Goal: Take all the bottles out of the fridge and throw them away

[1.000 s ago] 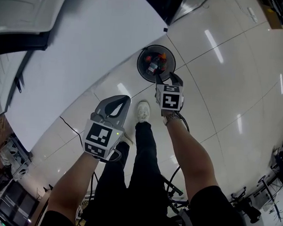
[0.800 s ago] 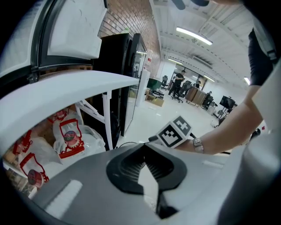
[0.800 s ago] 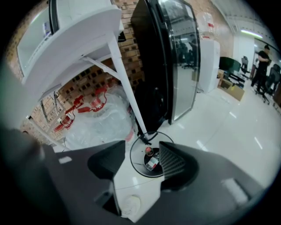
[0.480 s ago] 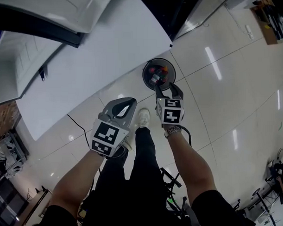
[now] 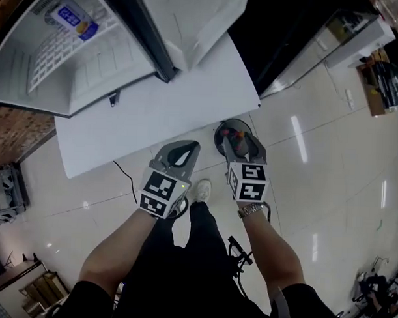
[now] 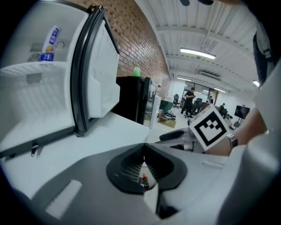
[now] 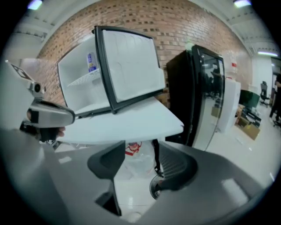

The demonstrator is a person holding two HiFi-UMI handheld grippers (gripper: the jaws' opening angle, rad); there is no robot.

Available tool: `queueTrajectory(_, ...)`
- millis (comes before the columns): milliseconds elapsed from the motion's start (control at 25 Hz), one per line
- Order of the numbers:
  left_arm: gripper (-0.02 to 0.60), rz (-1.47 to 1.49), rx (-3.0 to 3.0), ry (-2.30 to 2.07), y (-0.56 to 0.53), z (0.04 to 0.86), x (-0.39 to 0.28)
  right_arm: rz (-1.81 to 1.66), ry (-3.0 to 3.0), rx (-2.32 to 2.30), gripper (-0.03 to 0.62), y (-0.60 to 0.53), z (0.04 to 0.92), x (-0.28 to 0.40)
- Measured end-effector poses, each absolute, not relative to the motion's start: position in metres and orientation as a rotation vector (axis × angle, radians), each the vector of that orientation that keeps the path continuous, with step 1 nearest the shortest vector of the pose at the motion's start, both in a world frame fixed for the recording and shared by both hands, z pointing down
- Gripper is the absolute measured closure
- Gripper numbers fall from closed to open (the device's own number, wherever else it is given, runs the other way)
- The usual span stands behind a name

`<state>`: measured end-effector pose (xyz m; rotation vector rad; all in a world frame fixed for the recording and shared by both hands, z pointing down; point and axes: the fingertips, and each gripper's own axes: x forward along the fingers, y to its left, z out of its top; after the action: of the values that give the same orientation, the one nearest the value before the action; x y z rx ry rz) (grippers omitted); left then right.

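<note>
Left tongs (image 5: 194,147) (image 6: 145,147): jaw tips together, nothing gripped. Right tongs (image 5: 240,142) (image 7: 138,154): jaws apart and empty, with only floor and some clear plastic (image 7: 134,160) bearing red print showing through the gap. Round black bin (image 5: 217,137) sits on the floor directly below the right tongs' tips, just right of the left tongs' tips, with colourful items inside. One bottle (image 5: 75,20) (image 6: 52,41) (image 7: 91,62), blue label, stands on a shelf of the open fridge (image 5: 98,67), well ahead of both tongs, to their left and higher.
</note>
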<state>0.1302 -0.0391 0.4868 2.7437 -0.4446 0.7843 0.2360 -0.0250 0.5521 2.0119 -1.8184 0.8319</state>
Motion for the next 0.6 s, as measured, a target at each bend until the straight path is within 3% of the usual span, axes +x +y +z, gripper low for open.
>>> queueTrajectory(600, 0.578, 0.436, 2.783, -0.925, -0.153, 0.367, -0.013, 0.299, -2.224, 1.752, 0.352, -0.161, 0.370, 0.064)
